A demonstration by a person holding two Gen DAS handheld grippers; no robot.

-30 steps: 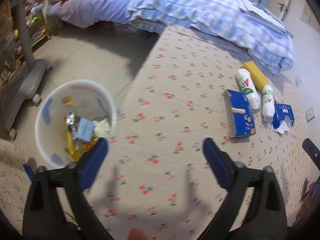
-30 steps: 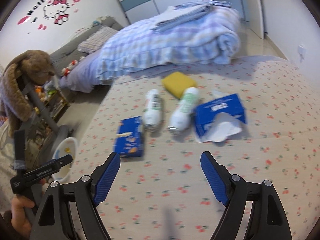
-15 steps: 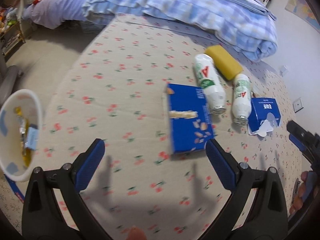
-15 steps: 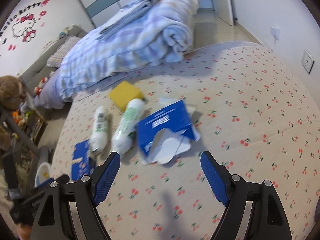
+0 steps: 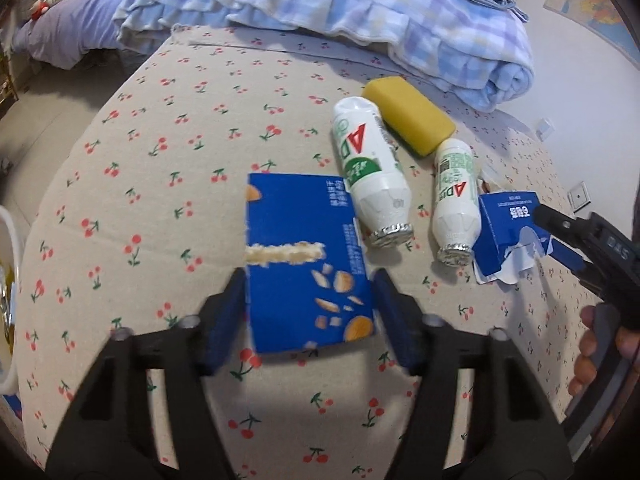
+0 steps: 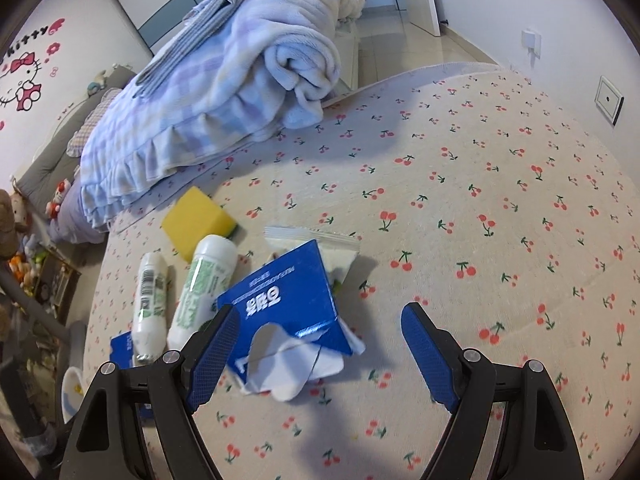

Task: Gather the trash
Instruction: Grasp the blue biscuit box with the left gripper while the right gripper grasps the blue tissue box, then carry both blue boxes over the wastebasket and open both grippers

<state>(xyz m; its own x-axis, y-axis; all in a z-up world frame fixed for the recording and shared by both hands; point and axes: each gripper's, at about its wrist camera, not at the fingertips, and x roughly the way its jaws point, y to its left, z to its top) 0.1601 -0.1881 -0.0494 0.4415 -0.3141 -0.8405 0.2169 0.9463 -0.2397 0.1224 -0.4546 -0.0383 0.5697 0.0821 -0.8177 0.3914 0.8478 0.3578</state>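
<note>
A flat blue snack box (image 5: 304, 256) lies on the cherry-print sheet (image 5: 160, 200). My left gripper (image 5: 310, 316) is open, its blue pads on either side of the box's near end. Two white AD bottles (image 5: 370, 168) (image 5: 456, 196) lie beside it, with a yellow sponge (image 5: 408, 116) behind. A torn blue tissue box (image 6: 288, 308) lies to the right. My right gripper (image 6: 320, 348) is open, its left pad at the tissue box's near corner. A clear wrapper (image 6: 312, 240) lies behind that box.
A rolled blue plaid blanket (image 5: 360, 12) lies at the far side. The white trash bin's rim (image 5: 8, 248) shows at the left edge, on the floor. The right gripper (image 5: 588, 248) shows in the left view. Wall sockets (image 6: 608, 98) are at right.
My left gripper swung from the trash bin to the snack box and closed in around its near end. My right gripper moved up to the torn tissue box.
</note>
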